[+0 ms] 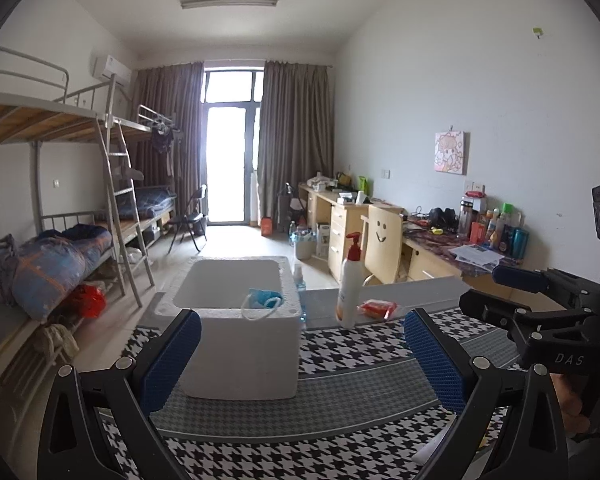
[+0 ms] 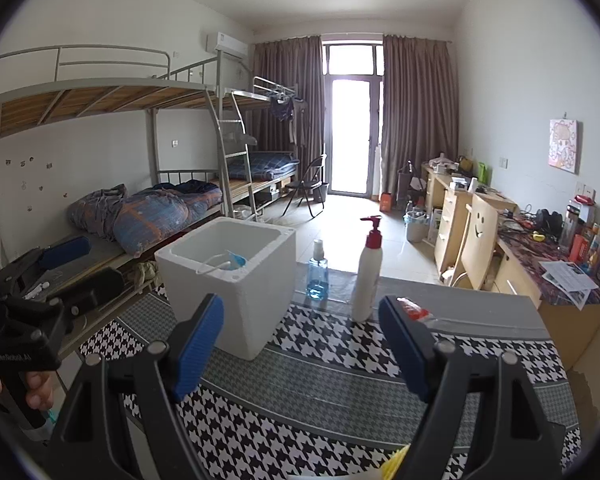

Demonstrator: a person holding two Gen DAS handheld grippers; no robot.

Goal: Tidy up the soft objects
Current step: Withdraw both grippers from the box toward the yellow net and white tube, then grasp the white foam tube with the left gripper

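Overhead, both grippers hovered above the houndstooth tablecloth (image 2: pixel 324 384), which covered the table. On it stood the white foam box (image 1: pixel 240 344), and a blue face mask (image 1: pixel 262 298) lay draped over the box's near rim, loops hanging outside. Just right stood a white pump bottle (image 2: pixel 366 276), a blue spray bottle (image 2: pixel 317 276) and a small red packet (image 1: pixel 378 308). The left gripper (image 1: pixel 300 356) and the right gripper (image 2: pixel 300 344) were spread wide, holding nothing.
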